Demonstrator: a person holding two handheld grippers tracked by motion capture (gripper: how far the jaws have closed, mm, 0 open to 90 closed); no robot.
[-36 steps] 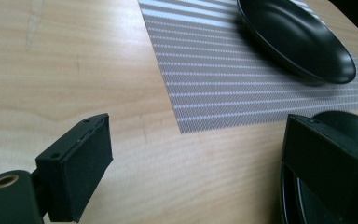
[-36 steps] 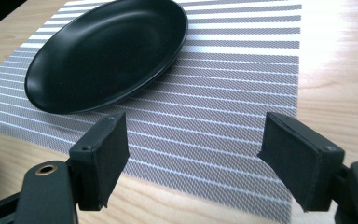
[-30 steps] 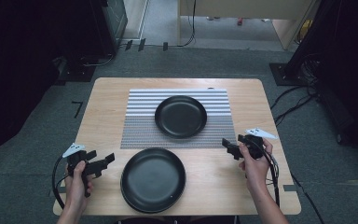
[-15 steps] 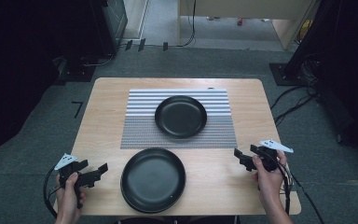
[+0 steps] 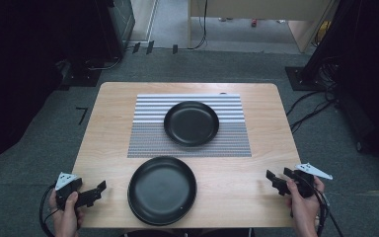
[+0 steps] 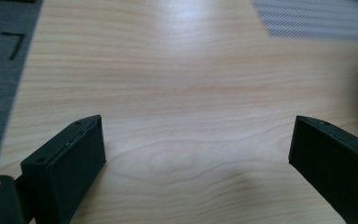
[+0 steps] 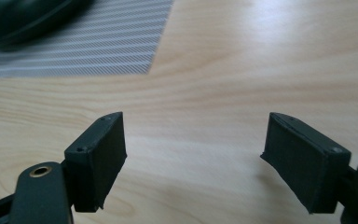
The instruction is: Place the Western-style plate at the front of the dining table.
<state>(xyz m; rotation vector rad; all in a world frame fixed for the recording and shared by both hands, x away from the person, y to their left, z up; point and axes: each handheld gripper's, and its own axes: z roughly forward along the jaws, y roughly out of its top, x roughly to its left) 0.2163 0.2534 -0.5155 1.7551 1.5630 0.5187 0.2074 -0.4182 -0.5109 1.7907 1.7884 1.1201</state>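
Note:
Two black plates are on the wooden table (image 5: pixel 108 128). The smaller plate (image 5: pixel 191 123) rests on a striped placemat (image 5: pixel 148 138) at mid-table. The larger plate (image 5: pixel 162 189) lies at the front edge. My left gripper (image 5: pixel 98 189) sits at the front left corner, open, with bare wood between its jaws (image 6: pixel 196 154). My right gripper (image 5: pixel 272 178) is at the front right, also open and holding nothing (image 7: pixel 193 154). In the right gripper view the placemat (image 7: pixel 98 46) and the smaller plate's rim (image 7: pixel 23 18) lie ahead to the left.
Grey carpet surrounds the table. Cables (image 5: pixel 306 111) run along the floor to the right, and dark equipment (image 5: pixel 94 29) stands at the back left. A strip of floor (image 6: pixel 0 70) shows left of the table edge in the left gripper view.
Both hands have drawn back toward the front edge and outward, the left toward the left corner, the right toward the right corner. The plates have stayed put.

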